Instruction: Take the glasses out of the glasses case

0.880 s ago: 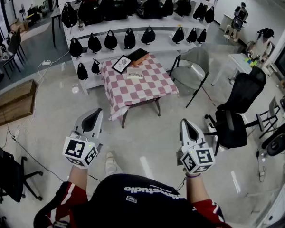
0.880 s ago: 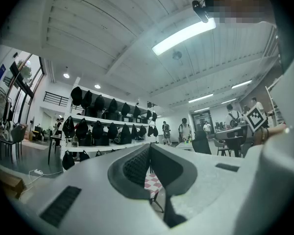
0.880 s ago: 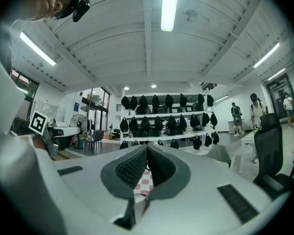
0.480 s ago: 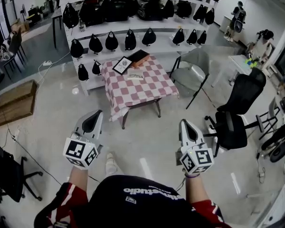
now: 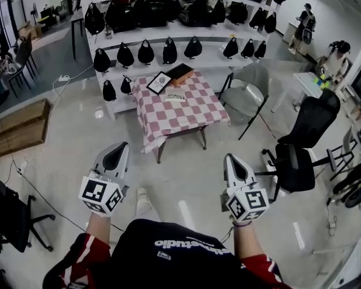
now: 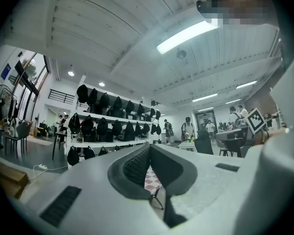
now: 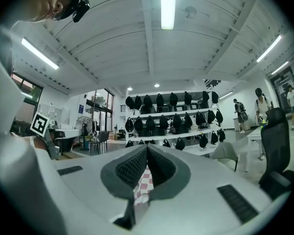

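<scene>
left tongs (image 5: pixel 120 145) and right tongs (image 5: pixel 231 157) closed on nothing, far from the table (image 5: pixel 186 114); glasses likely light, fragile: pinch the frame.

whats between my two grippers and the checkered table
Only bare, glossy floor, seen in the head view. Both the left gripper and right gripper hang short of the checkered table, jaws shut and empty.
</scene>
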